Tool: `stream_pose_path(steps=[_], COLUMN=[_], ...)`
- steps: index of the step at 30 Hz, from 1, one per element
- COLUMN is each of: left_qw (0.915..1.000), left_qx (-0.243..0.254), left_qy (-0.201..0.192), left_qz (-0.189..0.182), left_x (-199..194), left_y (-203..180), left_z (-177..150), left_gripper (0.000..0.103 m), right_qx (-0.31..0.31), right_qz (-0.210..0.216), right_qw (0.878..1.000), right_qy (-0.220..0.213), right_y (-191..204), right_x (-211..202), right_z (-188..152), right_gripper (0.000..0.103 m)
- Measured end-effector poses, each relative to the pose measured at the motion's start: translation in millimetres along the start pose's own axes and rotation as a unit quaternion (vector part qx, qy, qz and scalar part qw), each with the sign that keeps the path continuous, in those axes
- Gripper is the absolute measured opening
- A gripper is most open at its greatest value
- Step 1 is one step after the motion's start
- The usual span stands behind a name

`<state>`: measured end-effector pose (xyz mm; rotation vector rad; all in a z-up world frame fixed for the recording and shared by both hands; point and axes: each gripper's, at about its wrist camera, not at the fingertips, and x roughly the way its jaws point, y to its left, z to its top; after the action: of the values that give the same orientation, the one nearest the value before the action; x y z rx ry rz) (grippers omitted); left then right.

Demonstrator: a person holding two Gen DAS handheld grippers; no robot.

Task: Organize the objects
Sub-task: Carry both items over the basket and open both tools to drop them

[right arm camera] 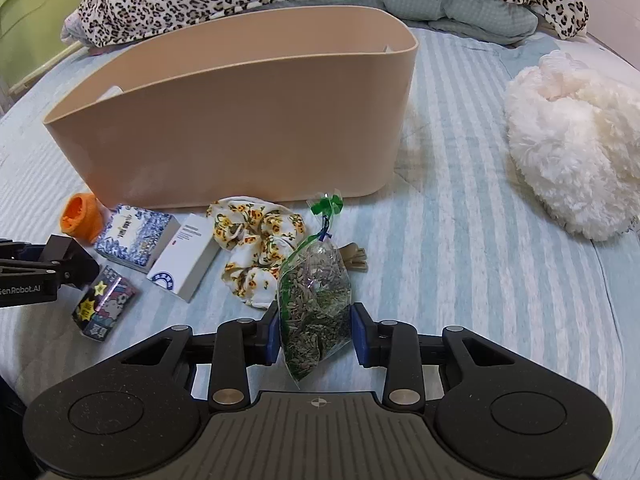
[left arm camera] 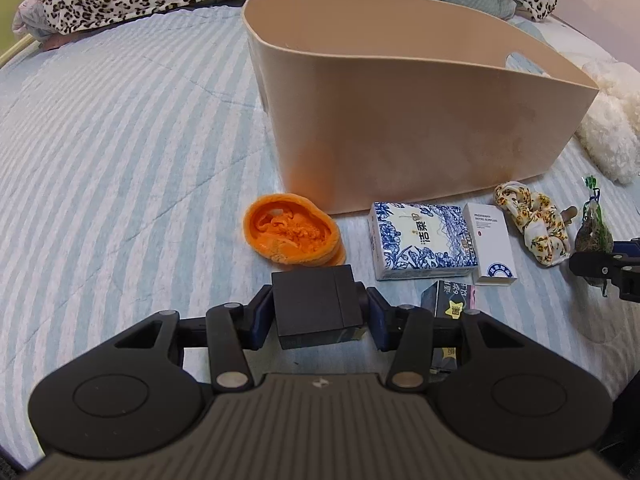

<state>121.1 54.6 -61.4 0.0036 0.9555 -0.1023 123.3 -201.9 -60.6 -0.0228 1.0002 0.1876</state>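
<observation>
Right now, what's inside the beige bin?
Only the beige bin's bare inner walls and a handle cutout show. Its near wall hides the floor, so contents cannot be told. Both tongs' loads, black box and seed bag, are outside.

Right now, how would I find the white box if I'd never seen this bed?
Find the big tan basket on the striped bed. In the row of small things along its near side, the white box lies between the blue-flowered tissue pack and the yellow-flowered cloth. It is the only plain white one, with a round blue stamp at one end.
</observation>
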Motion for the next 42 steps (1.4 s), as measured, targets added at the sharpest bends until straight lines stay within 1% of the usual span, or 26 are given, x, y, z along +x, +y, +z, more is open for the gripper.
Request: stream_pose_path(steps=[6, 11, 14, 17, 21, 24, 26, 29, 32, 38, 40, 42], left_qw=[0.9999, 0.9989, 0.997, 0.9941, 0.9904, 0.989, 0.9889, 0.9893, 0.9902, 0.9942, 0.9944, 0.9943], left_qx=[-0.001, 0.001, 0.001, 0.004, 0.018, 0.018, 0.019, 0.024, 0.028, 0.048, 0.057, 0.063], left_qy=[-0.014, -0.047, -0.077, -0.108, -0.136, -0.146, -0.146, -0.139, -0.126, -0.064, -0.045, -0.033], left_qz=[-0.005, -0.003, 0.0, 0.001, 0.012, 0.014, 0.018, 0.037, 0.053, 0.072, 0.077, 0.078], left_x=[-25, -56, -75, -90, -93, -90, -82, -62, -40, 10, 22, 28], left_y=[5, 7, 8, 5, -8, -13, -16, -22, -27, -31, -34, -34], left_z=[-3, 10, 29, 52, 84, 105, 119, 136, 149, 157, 154, 150], left_gripper=[0.05, 0.05, 0.05, 0.05, 0.05, 0.05, 0.05, 0.05, 0.05, 0.05, 0.05, 0.05], right_qx=[0.01, 0.023, 0.026, 0.023, 0.019, 0.017, 0.016, 0.012, 0.01, -0.011, -0.019, -0.019], right_qz=[0.009, 0.015, 0.018, 0.018, 0.016, 0.01, 0.01, 0.006, 0.004, -0.01, -0.017, -0.022], right_qw=[1.0, 0.999, 0.997, 0.994, 0.991, 0.988, 0.987, 0.986, 0.987, 0.992, 0.993, 0.994], right_qy=[-0.019, -0.046, -0.073, -0.103, -0.134, -0.152, -0.16, -0.166, -0.158, -0.126, -0.114, -0.105], right_y=[-5, -11, -14, -13, -12, -11, -11, -10, -10, -2, 1, 3], right_x=[-15, -37, -53, -66, -74, -75, -74, -71, -58, -20, -7, 2], right_z=[0, 7, 17, 34, 61, 83, 95, 112, 127, 137, 137, 135], right_gripper=[0.032, 0.032, 0.032, 0.032, 0.032, 0.032, 0.032, 0.032, 0.032, 0.032, 0.032, 0.032])
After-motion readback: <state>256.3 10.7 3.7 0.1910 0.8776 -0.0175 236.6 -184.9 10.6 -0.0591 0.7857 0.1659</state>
